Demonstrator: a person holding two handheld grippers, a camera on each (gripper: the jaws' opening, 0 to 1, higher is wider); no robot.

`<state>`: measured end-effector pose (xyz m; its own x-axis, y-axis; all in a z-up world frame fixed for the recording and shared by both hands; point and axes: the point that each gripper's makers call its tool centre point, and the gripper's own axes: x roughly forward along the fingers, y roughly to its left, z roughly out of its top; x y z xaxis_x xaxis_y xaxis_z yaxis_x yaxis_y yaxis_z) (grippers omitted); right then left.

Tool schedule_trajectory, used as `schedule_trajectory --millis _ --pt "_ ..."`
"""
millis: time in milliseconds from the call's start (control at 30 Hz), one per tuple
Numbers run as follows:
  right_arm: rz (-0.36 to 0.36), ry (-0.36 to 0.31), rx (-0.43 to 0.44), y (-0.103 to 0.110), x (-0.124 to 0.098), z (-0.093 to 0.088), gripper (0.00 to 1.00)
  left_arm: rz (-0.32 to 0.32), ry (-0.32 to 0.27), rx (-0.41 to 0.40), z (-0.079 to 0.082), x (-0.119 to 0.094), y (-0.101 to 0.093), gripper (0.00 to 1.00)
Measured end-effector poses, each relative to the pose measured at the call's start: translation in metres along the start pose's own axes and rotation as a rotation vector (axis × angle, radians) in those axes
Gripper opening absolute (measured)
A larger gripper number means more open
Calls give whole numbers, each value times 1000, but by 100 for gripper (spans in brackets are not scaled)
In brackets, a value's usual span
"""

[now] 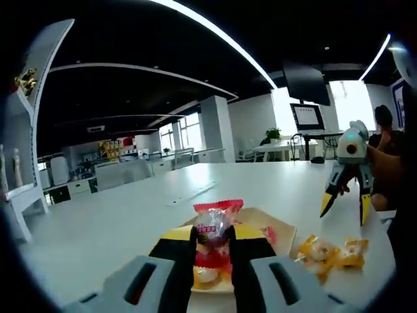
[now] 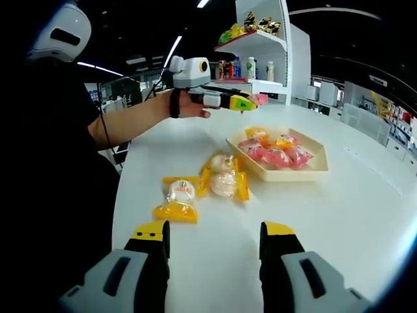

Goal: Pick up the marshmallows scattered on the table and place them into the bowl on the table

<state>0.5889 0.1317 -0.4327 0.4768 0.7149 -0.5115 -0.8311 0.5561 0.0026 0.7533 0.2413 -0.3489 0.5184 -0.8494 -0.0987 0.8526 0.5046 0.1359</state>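
My left gripper (image 1: pixel 215 236) is shut on a pink-wrapped marshmallow (image 1: pixel 218 218) and holds it above the near part of the tan square bowl (image 1: pixel 281 229). In the right gripper view the left gripper (image 2: pixel 246 102) hovers beyond the bowl (image 2: pixel 287 174), which holds several pink and yellow marshmallows. Two yellow-wrapped marshmallows lie on the white table: one (image 2: pixel 177 199) nearer me, another (image 2: pixel 223 176) beside the bowl. They also lie to the right of the bowl, marshmallow (image 1: pixel 318 251) and marshmallow (image 1: pixel 353 251). My right gripper (image 2: pixel 215 238) stands open above the table, also seen as the right gripper (image 1: pixel 344 210).
A white shelf unit (image 2: pixel 260 39) with snacks and bottles stands behind the table. A person's arm (image 2: pixel 130 120) reaches in from the left. Desks, a monitor (image 1: pixel 306 116) and a plant stand at the far side of the room.
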Motion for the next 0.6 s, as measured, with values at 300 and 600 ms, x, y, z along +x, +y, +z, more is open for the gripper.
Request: schedule_trajectory --millis 300,600 --pt "-15 -5 -2 -4 -1 2 54 9 -25 23 7 -1 -1 64" --pt "-6 -6 0 -2 2 3 54 -20 -5 31 3 -4 -6 60"
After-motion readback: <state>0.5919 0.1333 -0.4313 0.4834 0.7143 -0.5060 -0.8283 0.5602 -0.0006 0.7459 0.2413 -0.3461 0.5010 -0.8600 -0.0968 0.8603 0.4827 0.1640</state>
